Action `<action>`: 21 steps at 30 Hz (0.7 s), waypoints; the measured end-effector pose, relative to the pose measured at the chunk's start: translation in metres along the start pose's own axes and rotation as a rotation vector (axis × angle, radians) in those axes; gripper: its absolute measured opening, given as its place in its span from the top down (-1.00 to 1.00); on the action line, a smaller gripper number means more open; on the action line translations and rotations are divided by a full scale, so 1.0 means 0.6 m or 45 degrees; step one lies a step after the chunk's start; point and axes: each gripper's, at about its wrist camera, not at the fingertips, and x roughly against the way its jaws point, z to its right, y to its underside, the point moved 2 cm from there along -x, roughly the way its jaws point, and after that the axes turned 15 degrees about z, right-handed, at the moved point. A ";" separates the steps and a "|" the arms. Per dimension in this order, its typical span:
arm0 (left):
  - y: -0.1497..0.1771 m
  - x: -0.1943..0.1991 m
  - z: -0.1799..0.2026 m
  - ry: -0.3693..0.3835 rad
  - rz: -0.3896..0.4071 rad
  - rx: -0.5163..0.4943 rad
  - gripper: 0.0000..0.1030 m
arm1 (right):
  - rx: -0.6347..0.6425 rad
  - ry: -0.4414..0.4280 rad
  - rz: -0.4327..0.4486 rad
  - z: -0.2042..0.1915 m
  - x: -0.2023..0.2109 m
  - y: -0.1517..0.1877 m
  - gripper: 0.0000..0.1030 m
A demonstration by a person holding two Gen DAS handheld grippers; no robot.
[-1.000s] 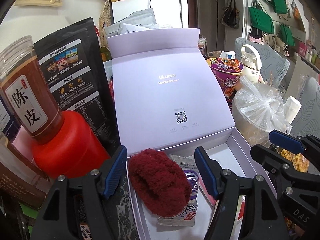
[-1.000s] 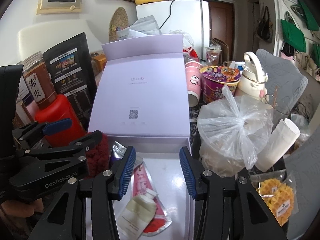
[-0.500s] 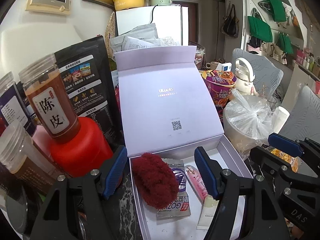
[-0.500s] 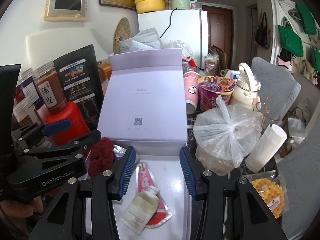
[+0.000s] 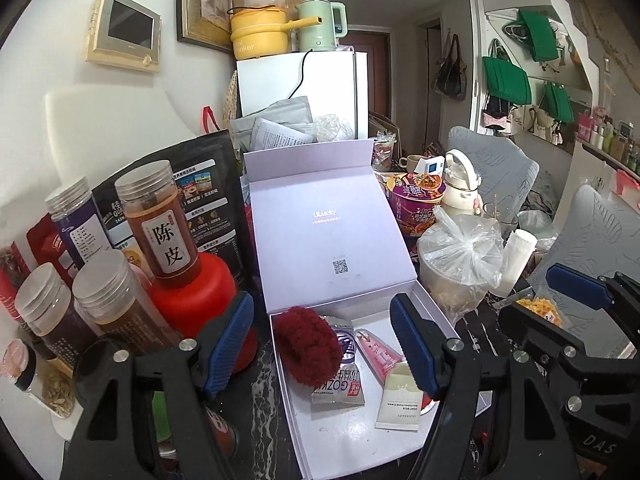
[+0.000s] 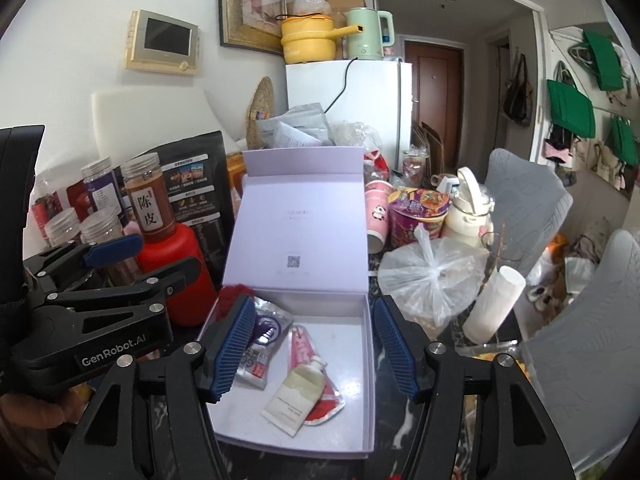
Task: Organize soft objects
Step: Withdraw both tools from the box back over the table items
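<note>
An open lilac box stands on the dark table with its lid up. Inside lie a fluffy dark red soft object at the left wall, a silver sachet, a pink pouch and a cream tube. My left gripper is open and empty, above and in front of the box. My right gripper is open and empty, above the box.
Left of the box stand a red bottle, several clear jars and a black bag. At the right are a tied plastic bag, a purple noodle cup, a paper roll and grey chairs.
Both grippers have pulled back and up from the box, so more of it and the room shows. The red soft object lies still in the box. Both stay open.
</note>
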 end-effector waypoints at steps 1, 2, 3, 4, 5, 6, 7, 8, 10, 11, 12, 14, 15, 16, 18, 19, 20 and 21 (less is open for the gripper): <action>-0.001 0.007 -0.001 0.001 -0.002 0.005 -0.76 | 0.003 0.007 0.009 -0.002 0.011 -0.001 -0.38; -0.001 0.013 -0.002 0.004 0.001 0.010 -0.96 | 0.004 0.010 0.016 -0.002 0.018 -0.002 -0.41; -0.001 0.022 -0.003 0.003 0.016 0.014 -0.99 | 0.003 0.013 0.023 -0.002 0.028 -0.003 -0.42; -0.001 0.029 -0.004 -0.003 0.028 0.013 -0.99 | 0.003 0.018 0.028 -0.002 0.037 -0.004 -0.48; -0.001 0.037 -0.004 -0.010 0.034 0.008 -0.99 | 0.002 0.025 0.034 -0.003 0.046 -0.004 -0.57; -0.001 0.044 -0.004 -0.016 0.037 0.001 -0.99 | 0.002 0.030 0.039 -0.003 0.054 -0.005 -0.60; -0.002 0.051 -0.003 -0.017 0.041 -0.004 -0.99 | 0.001 0.037 0.046 -0.003 0.063 -0.005 -0.61; -0.002 0.057 -0.003 -0.018 0.045 -0.006 -0.99 | -0.001 0.042 0.050 -0.003 0.071 -0.004 -0.61; 0.000 0.072 -0.001 -0.021 0.053 -0.008 -0.99 | -0.004 0.054 0.056 -0.002 0.085 -0.003 -0.67; 0.001 0.079 -0.001 -0.022 0.058 -0.007 -0.99 | -0.007 0.061 0.061 -0.002 0.094 -0.002 -0.70; 0.002 0.085 -0.001 -0.023 0.063 -0.005 -0.99 | -0.007 0.065 0.064 -0.002 0.099 0.000 -0.71; 0.006 0.097 -0.001 -0.021 0.073 -0.002 -0.99 | -0.006 0.073 0.068 -0.003 0.112 0.004 -0.72; 0.008 0.103 0.001 -0.014 0.078 -0.002 -0.99 | -0.004 0.078 0.068 -0.004 0.119 0.006 -0.73; 0.010 0.109 0.001 -0.006 0.085 -0.002 -0.99 | -0.003 0.082 0.070 -0.005 0.126 0.009 -0.75; 0.014 0.120 0.003 0.018 0.094 -0.003 -0.99 | -0.004 0.090 0.075 -0.005 0.138 0.014 -0.78; 0.017 0.125 0.005 0.024 0.095 -0.003 -0.99 | -0.007 0.095 0.077 -0.005 0.145 0.017 -0.80; 0.020 0.131 0.006 0.028 0.098 -0.004 -0.99 | -0.010 0.097 0.080 -0.004 0.150 0.019 -0.81; 0.021 0.136 0.008 0.031 0.101 -0.006 -0.99 | -0.014 0.103 0.083 -0.003 0.157 0.022 -0.82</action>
